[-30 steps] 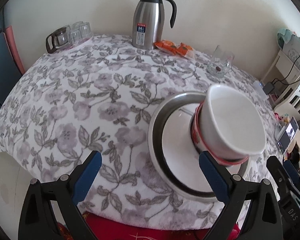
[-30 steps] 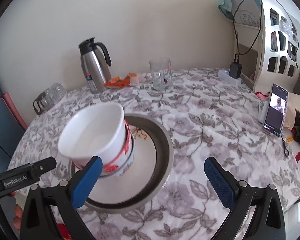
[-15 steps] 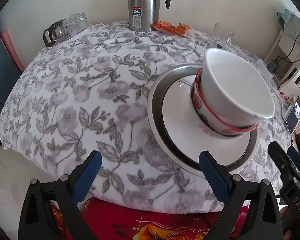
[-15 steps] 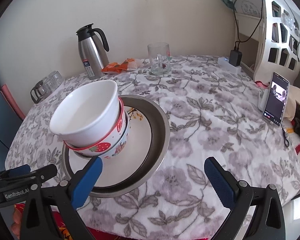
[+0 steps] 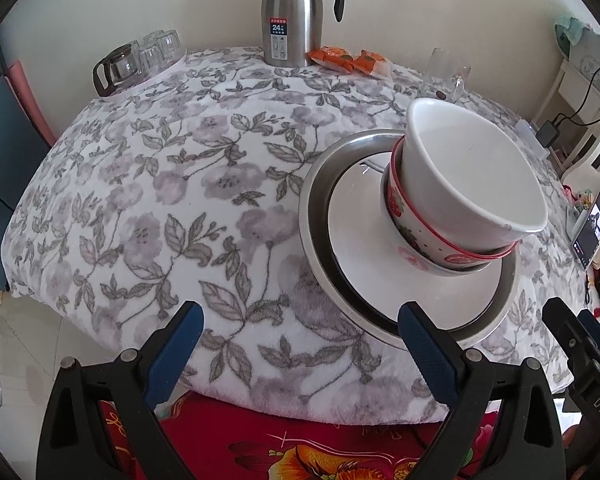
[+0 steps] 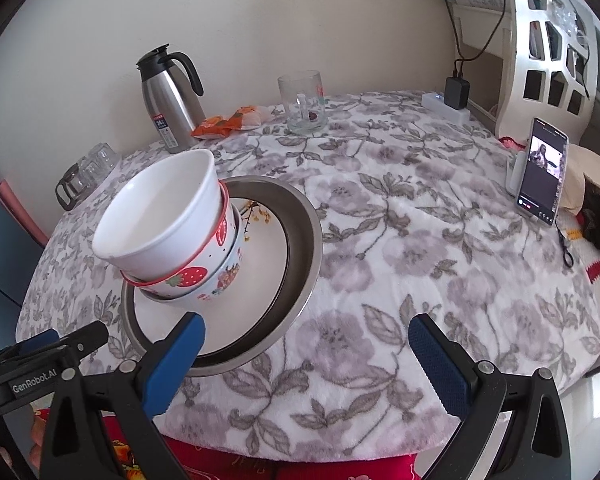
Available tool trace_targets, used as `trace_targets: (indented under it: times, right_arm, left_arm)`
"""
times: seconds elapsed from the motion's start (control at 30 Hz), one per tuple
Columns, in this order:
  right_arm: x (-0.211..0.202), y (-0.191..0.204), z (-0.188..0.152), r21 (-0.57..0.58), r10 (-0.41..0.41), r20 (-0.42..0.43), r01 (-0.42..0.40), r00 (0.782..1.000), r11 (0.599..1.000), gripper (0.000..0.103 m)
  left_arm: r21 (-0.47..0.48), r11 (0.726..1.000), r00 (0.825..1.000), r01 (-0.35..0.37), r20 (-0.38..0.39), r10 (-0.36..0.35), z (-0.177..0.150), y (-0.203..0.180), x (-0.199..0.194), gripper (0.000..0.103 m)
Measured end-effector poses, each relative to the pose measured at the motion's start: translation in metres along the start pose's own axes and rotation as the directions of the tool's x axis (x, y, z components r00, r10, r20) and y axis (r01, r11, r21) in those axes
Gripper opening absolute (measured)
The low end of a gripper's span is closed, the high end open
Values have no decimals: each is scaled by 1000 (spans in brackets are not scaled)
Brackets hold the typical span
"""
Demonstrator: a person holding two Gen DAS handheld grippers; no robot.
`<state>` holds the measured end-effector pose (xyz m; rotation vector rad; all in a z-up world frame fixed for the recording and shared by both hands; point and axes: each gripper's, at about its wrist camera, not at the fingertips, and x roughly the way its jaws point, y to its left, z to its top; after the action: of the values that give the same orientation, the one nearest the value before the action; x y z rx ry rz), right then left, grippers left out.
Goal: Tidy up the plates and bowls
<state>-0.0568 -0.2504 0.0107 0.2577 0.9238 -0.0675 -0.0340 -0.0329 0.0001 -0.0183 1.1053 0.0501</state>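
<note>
Grippers both hang at the near table edge with blue pads spread wide on nothing, the left gripper [image 5: 300,354] and right gripper [image 6: 306,364] having drawn back and lifted since a second ago, so more tablecloth [image 5: 172,184] and the red cloth below it now show. Beyond them the white bowl [image 5: 472,178] sits tilted in the strawberry bowl [image 6: 188,276] on the white plate [image 5: 364,248] inside the steel basin [image 6: 304,240], unchanged. Farther back, the thermos [image 5: 290,12] top is cut off in the left view, and how many bowls nest underneath is hard to tell.
</note>
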Motion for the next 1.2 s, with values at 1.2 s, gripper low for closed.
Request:
trace_targets:
  times: [1.2]
  right_arm:
    - [-3,1,-1,-8,15,-7,-15,1000,1000,103]
  left_arm:
    - [3,1000,999,7,-38,-7,-1,-1,4,98]
